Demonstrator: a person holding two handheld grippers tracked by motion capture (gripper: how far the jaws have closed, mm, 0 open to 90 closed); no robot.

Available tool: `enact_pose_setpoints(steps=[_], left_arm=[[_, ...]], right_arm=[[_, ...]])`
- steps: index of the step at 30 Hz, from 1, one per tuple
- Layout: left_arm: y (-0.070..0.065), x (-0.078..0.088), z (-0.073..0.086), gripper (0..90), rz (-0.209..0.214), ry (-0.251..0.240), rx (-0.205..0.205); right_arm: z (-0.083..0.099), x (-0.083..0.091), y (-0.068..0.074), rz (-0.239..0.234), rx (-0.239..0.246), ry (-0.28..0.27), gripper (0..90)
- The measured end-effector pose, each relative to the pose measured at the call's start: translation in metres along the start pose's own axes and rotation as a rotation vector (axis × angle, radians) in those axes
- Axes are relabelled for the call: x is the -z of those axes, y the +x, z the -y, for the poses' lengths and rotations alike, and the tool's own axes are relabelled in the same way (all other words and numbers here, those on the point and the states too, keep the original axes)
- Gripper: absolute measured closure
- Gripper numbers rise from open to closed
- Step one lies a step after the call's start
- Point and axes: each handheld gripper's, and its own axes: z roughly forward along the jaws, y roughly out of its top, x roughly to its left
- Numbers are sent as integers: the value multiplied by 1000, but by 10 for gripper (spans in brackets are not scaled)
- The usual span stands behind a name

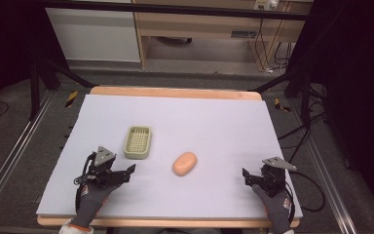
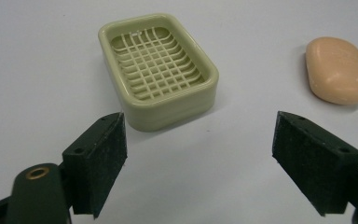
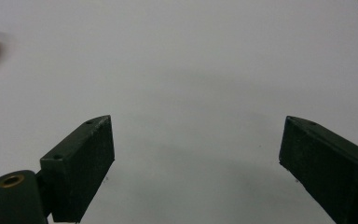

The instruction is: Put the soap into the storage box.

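The left gripper (image 1: 126,171) rests low on the table (image 1: 224,122), jaws wide apart and empty, just before the green soap dish (image 2: 156,67); it should probably straddle the dish's near short wall squarely before closing. The peach soap (image 1: 184,164) lies near, not blocking, and the right gripper (image 1: 249,176) waits well apart, also spread and empty.

Grey gloves with perhaps red trim, black hand-held gripper (image 1: 126,172) bodies, grey three-cornered plates.
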Motion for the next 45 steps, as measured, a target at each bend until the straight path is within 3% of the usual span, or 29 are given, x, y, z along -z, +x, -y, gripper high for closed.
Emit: enact_pose_setpoints(steps=[9,21,45], left_arm=[[-1,2,-9,184,10,-1,-19],[-3,2,-24,199,36,-25,-16],[-34,-21,-45,204,109,19,-76]], right_arm=[[-1,1,1,1,-5,-4,99],[-1,2,1,7,-7,-6,95],[-2,3,2,10,-5,-6,94]])
